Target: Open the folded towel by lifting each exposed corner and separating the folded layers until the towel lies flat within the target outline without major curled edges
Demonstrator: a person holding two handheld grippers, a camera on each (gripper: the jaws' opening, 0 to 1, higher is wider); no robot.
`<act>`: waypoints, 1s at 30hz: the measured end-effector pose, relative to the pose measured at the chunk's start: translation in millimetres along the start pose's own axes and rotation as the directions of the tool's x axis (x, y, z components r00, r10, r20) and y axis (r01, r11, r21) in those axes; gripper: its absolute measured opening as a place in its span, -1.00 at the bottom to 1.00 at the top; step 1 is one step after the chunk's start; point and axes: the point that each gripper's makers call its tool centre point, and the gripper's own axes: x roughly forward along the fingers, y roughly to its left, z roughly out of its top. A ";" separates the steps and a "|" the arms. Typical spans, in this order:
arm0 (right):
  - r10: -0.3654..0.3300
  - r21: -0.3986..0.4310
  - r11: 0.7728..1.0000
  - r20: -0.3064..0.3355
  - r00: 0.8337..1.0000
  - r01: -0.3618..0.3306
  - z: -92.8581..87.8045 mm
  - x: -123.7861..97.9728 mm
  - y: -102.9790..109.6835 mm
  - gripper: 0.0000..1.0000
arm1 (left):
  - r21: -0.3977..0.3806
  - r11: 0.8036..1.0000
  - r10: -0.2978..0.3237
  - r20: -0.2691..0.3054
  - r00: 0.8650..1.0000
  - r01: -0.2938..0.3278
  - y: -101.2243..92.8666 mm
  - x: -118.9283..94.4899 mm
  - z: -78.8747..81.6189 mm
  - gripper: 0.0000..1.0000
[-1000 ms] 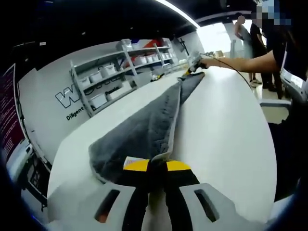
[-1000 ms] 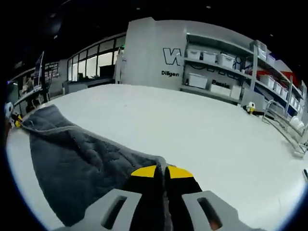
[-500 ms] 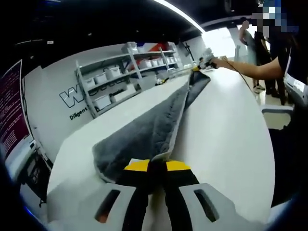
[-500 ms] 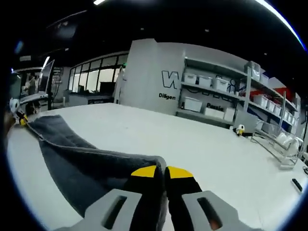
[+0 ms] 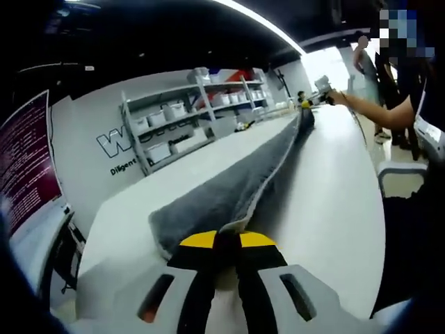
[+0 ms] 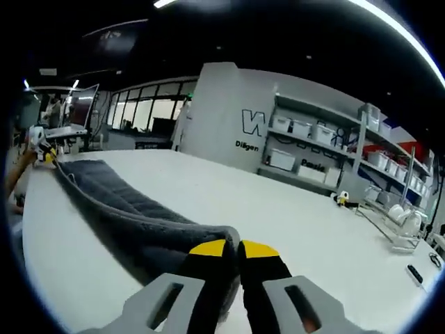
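A dark grey towel point(image 5: 236, 184) hangs stretched in a long band above the white table point(image 5: 327, 188). My left gripper point(image 5: 227, 240) is shut on its near corner, yellow tips pinching the pale hem. At the towel's far end my right gripper point(image 5: 314, 97) appears small in the left gripper view, held by a hand. In the right gripper view my right gripper point(image 6: 233, 248) is shut on the towel point(image 6: 132, 216) at its other corner. The band runs away to the left, where my left gripper point(image 6: 43, 154) holds its far end.
Grey shelving with white bins point(image 5: 177, 115) lines the wall beyond the table; it shows too in the right gripper view point(image 6: 313, 146). A wire rack point(image 6: 389, 223) stands at the table's right edge. A person point(image 5: 417, 104) stands at the right side of the table.
Both grippers have risen and drawn apart, lifting the towel off the table. It went from a wide slack sheet to a narrow taut band. Both stay shut on the corners.
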 end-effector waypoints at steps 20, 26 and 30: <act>0.123 -0.048 0.991 -0.051 0.991 -0.125 -50.1 -77.0 41.9 -0.94 | -0.045 0.999 0.018 0.075 0.997 -0.014 -7.2 -33.1 7.5 -0.83; 0.165 -0.043 0.985 -0.096 0.982 -0.170 -74.1 -89.8 52.7 -0.94 | -0.036 0.999 -0.016 0.024 1.000 0.017 -18.7 -31.7 -9.5 -0.81; 0.188 -0.026 0.981 -0.111 0.976 -0.192 -84.0 -96.4 57.7 -0.91 | -0.033 0.999 -0.036 -0.006 0.999 0.035 -21.6 -33.0 -19.4 -0.77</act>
